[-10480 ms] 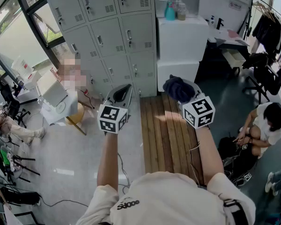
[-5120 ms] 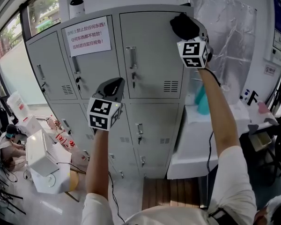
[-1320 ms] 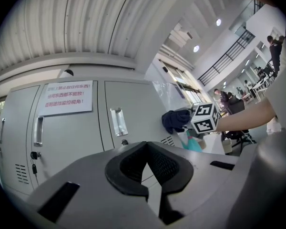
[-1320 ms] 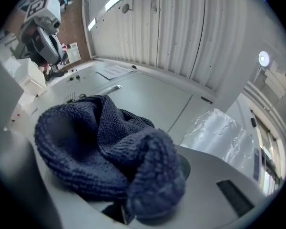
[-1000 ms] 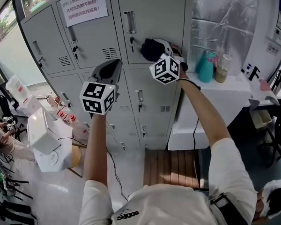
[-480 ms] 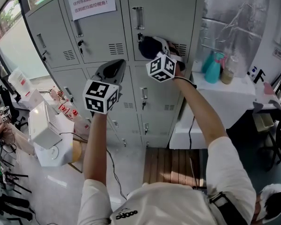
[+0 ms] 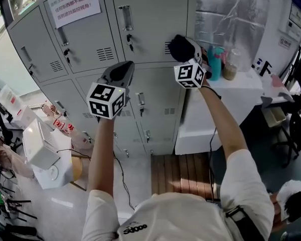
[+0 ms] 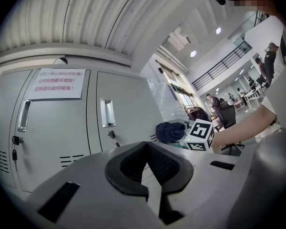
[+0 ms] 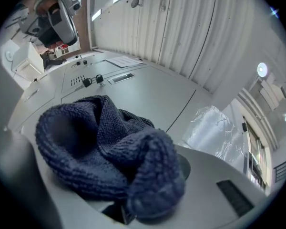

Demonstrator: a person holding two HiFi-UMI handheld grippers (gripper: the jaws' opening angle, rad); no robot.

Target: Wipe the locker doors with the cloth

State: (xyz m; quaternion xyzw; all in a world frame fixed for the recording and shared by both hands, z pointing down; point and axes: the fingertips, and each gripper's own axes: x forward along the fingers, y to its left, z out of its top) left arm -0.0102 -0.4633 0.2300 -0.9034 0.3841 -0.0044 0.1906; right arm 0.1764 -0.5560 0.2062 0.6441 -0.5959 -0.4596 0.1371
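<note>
Head view: the right gripper [image 7: 184, 49] holds the dark blue cloth [image 7: 177, 46] at the upper locker door [image 7: 150, 14], by its vents. The left gripper [image 7: 121, 70] hovers beside it.

Left gripper view: the jaws meet, with nothing between them.

Right gripper view: the jaws clamp the cloth.

Wiping looks under way; the lower doors [image 7: 158, 102] probably remain.

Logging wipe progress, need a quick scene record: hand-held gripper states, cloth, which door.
right hand-held gripper: shut on cloth
left hand-held gripper: shut, empty, held off the lockers
cloth look: dark blue, bunched
cloth position: lower right corner of upper right locker door, by its vents
contact with door: cannot tell
other: paper notice on the neighbouring door
</note>
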